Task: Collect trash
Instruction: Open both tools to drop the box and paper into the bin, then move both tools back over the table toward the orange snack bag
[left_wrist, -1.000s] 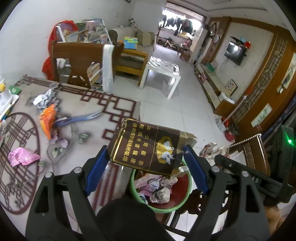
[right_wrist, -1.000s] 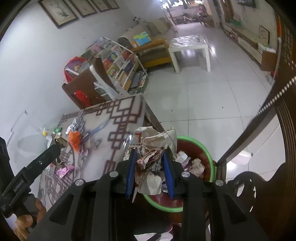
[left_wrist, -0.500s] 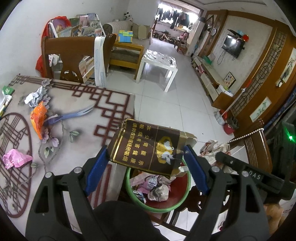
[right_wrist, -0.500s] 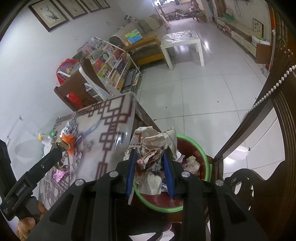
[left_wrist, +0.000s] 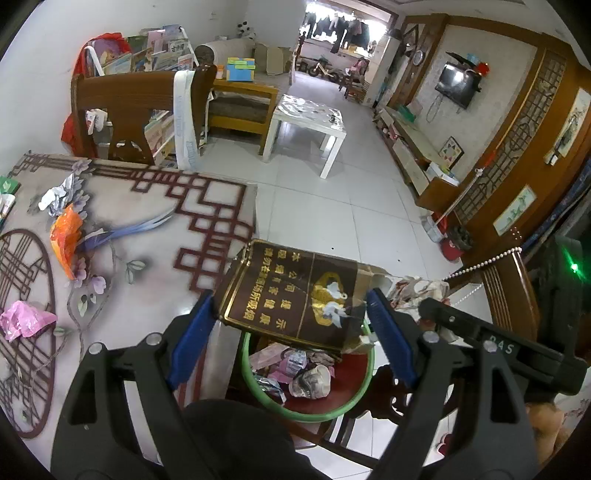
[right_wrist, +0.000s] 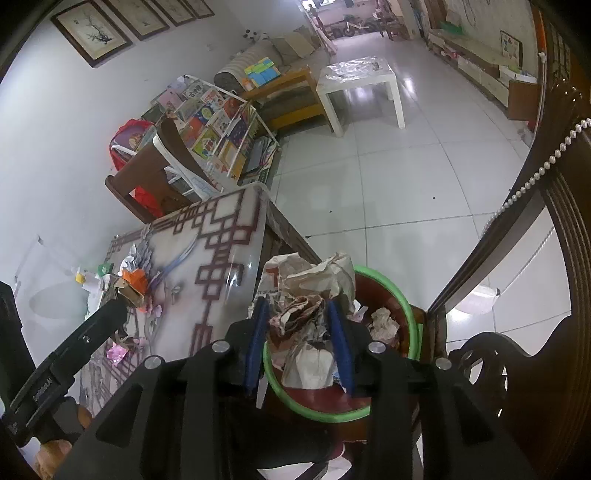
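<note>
While both grippers hang over the bin, the counts and places stand thus:

Bins: one green-rimmed bin (left_wrist: 364, 373), red inside, low in the centre of both views, standing past the table's edge; several crumpled scraps lie in it.

Grippers: two; the left gripper (left_wrist: 290, 334) fills the bottom of the left wrist view, the right gripper (right_wrist: 298, 334) the bottom of the right wrist view.

Left gripper's grip: its blue pads stand wide apart and press on the two side edges of one flattened brown carton (left_wrist: 291, 295) with gold lettering; the carton hangs tilted above the bin's near rim, partly over the table (left_wrist: 155, 266) corner.

Right gripper's grip: its jaws are narrow and have just been opening; one wad of crumpled paper (right_wrist: 310, 291) sits between the pads, bulging above them, over the bin's left rim; whether the pads press on it or merely touch cannot be told.

Trash on the table: three loose pieces in the left wrist view; one pink wrapper (left_wrist: 24, 319) at the left edge, one orange wrapper (left_wrist: 66, 236) above it, one grey-white crumpled foil (left_wrist: 61, 194) higher again, all well apart from both grippers.

Chairs: one wooden chair (left_wrist: 136, 107) behind the table, upper left.
</note>
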